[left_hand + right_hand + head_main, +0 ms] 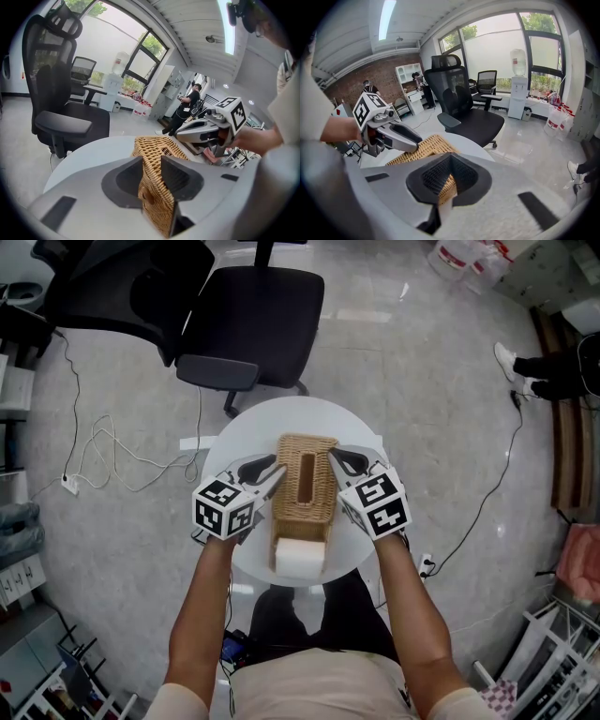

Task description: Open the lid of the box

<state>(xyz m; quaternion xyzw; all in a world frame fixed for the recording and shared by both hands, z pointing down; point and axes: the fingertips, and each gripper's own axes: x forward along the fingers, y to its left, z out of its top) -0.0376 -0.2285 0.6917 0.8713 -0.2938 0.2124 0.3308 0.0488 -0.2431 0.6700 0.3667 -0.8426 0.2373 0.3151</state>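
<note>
A woven wicker box (305,479) with a slot in its top lies at the middle of the round white table (246,432). A white block (298,559) shows at the box's near end. My left gripper (272,471) is at the box's left side. In the left gripper view the wicker wall (154,187) fills the gap of that gripper (151,160), and both pads press on it. On the box's right side, my right gripper (339,463) pinches the wicker edge (447,185) between nearly closed jaws (449,158).
A black office chair (248,324) stands just beyond the table's far edge. Loose cables (112,456) lie on the floor at the left. A person's shoe (508,360) shows at the far right, and people stand further off in the room (187,110).
</note>
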